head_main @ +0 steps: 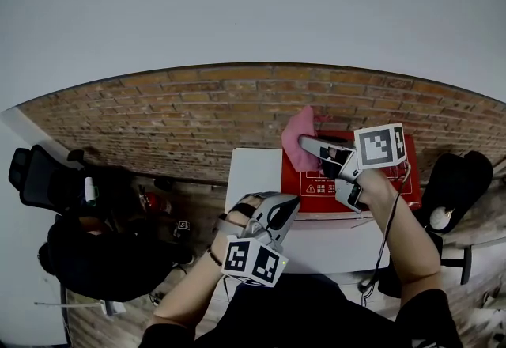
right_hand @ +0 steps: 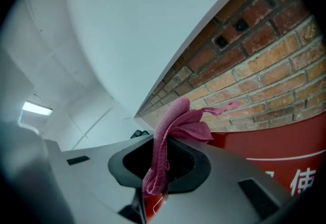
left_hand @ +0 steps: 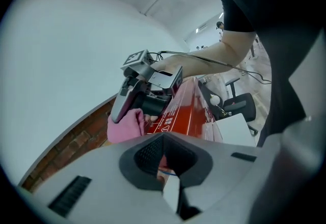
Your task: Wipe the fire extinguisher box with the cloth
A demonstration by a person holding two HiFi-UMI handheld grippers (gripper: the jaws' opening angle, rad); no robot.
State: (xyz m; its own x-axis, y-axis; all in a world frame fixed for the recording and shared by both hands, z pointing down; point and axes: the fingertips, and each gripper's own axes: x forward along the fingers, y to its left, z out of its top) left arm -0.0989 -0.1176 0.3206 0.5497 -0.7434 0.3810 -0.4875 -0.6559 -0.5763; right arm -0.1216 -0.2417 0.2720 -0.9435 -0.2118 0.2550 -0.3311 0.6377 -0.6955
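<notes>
Step in hand: the pink cloth is being brought to the red fire extinguisher box; judged as the opening of the wipe, with no stroke across the lid showing yet.
Right tool: is being kept clenched on the cloth, a bunched fold pinched between the jaws and the loose end flaring out ahead.
Cloth position: is being held at the box's far left corner, close to the brick wall; whether it is pressing on the box is not being shown clearly.
Box position: is lying flat on the white bench, printed face up.
Left tool: is being held low over the bench's near left edge, well apart from the box, jaws seeming clenched on nothing.
Next move, judged: the cloth is needing to be pressed flat on the red lid and drawn across it; the box may be needing steadying by the left tool.
</notes>
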